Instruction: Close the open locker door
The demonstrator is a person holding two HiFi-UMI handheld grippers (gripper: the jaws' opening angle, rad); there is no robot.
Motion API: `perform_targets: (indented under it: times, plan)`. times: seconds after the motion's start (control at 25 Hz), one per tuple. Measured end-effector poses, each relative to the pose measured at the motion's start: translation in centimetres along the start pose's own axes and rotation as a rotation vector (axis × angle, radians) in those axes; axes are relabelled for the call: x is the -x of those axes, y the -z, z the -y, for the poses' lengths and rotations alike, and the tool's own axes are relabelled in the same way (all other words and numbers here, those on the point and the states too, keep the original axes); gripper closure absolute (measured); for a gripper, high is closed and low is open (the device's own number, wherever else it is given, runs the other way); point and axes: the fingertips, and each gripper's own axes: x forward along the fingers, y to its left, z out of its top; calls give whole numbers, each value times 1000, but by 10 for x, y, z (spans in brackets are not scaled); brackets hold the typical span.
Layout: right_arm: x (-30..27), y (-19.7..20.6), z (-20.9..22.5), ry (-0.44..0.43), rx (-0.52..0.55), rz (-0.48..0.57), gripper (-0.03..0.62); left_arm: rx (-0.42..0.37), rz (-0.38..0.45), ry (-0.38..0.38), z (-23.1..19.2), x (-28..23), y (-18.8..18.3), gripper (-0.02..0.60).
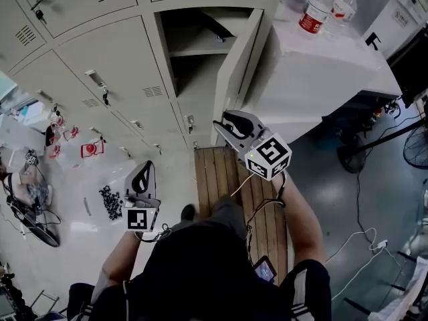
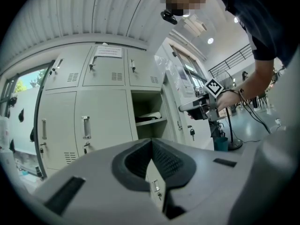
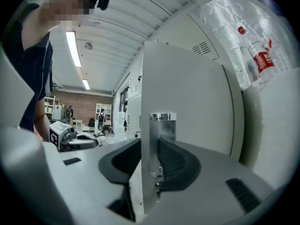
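The only writing we find is too small or blurred to read: the red label on a water bottle (image 1: 312,13) standing on the white cabinet (image 1: 321,72), and a paper notice (image 2: 108,52) stuck on an upper locker. The marker cube (image 1: 269,156) carries only a black-and-white square pattern.

From the head view we see the locker door (image 1: 235,72) swung out towards us beside the white cabinet, with its compartment open to the left of it and a wooden bench (image 1: 217,179) below. The right gripper (image 1: 226,122) reaches the door's free edge, while the left gripper (image 1: 147,169) hangs well apart, lower and to the left, in front of the closed lockers.

Only the right gripper view shows us the grip itself: the door's edge stands upright between the jaws, a metal latch plate (image 3: 162,125) against the right pad, and the pads press on both faces of the door. Only the left gripper view shows us the shelf (image 2: 151,121) inside the compartment and a key (image 2: 192,134) hanging from the door's lock. There the left jaws meet at their tips with nothing between them.
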Motion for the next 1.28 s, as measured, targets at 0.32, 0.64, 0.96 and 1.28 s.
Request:
perform_targets:
  times: [0.32, 0.64, 0.96, 1.28]
  plan:
    - [-17, -2, -1, 12, 8, -11, 480, 63, 58, -51, 4, -7, -15, 578]
    - [-42, -5, -1, 48, 11, -3, 484, 70, 53, -98, -10, 6, -13, 578]
    - [-69, -8, 1, 117, 9, -5, 485, 47, 10, -77, -40, 23, 1, 578]
    - [-97, -10, 8, 203, 1, -6, 485, 39, 65, -3, -77, 29, 2, 578]
